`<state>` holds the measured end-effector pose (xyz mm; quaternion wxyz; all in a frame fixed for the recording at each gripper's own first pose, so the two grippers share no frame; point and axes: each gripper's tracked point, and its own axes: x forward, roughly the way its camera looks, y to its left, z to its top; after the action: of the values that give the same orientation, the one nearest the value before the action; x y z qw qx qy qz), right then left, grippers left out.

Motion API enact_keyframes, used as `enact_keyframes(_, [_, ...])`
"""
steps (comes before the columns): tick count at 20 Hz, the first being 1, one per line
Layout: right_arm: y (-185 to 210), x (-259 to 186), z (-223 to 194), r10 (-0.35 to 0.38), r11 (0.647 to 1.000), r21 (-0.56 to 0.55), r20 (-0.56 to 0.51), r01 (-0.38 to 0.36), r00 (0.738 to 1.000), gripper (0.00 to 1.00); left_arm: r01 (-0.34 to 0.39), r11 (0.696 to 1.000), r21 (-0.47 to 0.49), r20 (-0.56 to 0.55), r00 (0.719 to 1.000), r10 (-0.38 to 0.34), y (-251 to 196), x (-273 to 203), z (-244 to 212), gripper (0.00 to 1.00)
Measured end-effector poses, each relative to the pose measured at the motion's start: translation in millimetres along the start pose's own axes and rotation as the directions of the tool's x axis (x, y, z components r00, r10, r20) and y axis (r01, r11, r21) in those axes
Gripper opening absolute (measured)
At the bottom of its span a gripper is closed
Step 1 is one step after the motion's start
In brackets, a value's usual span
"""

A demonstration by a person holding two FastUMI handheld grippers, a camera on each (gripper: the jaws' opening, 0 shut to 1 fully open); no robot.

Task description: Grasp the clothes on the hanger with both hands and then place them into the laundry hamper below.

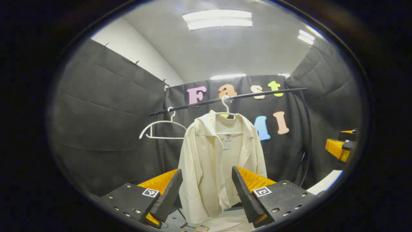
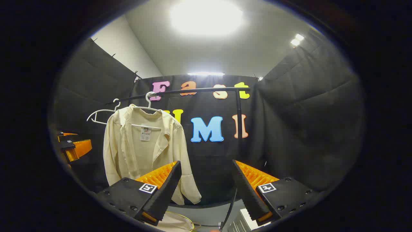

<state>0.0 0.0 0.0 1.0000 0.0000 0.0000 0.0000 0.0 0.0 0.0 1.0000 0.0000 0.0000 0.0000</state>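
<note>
Open air lies between the left tongs [image 1: 206,193] and the cream shirt [image 1: 219,154] at twelve o'clock. An empty hanger [image 1: 162,129] hangs at eleven, and the rail's upright [image 2: 238,125] stands at one.

empty white hanger [image 1: 162,128], black rail [image 1: 225,100], ceiling lights [image 1: 218,19]

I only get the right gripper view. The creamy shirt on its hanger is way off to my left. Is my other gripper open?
Observer: Yes. In the left gripper view, the left gripper has its fingers wide apart and is gripping nothing.
Operator: Is it pointing at the shirt?
Observer: Yes. From there the cream shirt hangs straight ahead, showing in the gap between the fingers.
Operator: Does that camera see my gripper?
Observer: Yes. The right gripper shows at that view's right edge, well apart from the shirt.
</note>
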Motion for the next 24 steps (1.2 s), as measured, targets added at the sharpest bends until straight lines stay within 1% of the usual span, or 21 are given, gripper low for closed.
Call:
enact_keyframes(14, [2.1,-3.4,0.4,-0.017,1.000,-0.006,0.003,0.017,1.000,0.98,0.007,1.000,-0.003,0.013,1.000,-0.007,6.4,1.5,2.5,0.89])
enact_keyframes(15, [4.6,-1.7,1.8,-0.017,1.000,-0.007,0.003,0.017,1.000,0.94,0.010,1.000,-0.001,0.013,1.000,-0.010,6.6,2.5,2.1,0.89])
enact_keyframes(16, [5.5,-1.2,3.4,-0.017,1.000,-0.009,0.008,0.017,1.000,0.98,0.014,1.000,-0.002,0.013,1.000,-0.014,6.9,4.1,2.3,0.90])
enact_keyframes(24, [34.4,17.7,17.3,-0.018,1.000,0.004,0.035,0.018,0.999,0.98,0.055,0.998,-0.025,0.011,0.998,-0.054,20.8,35.9,4.6,0.90])
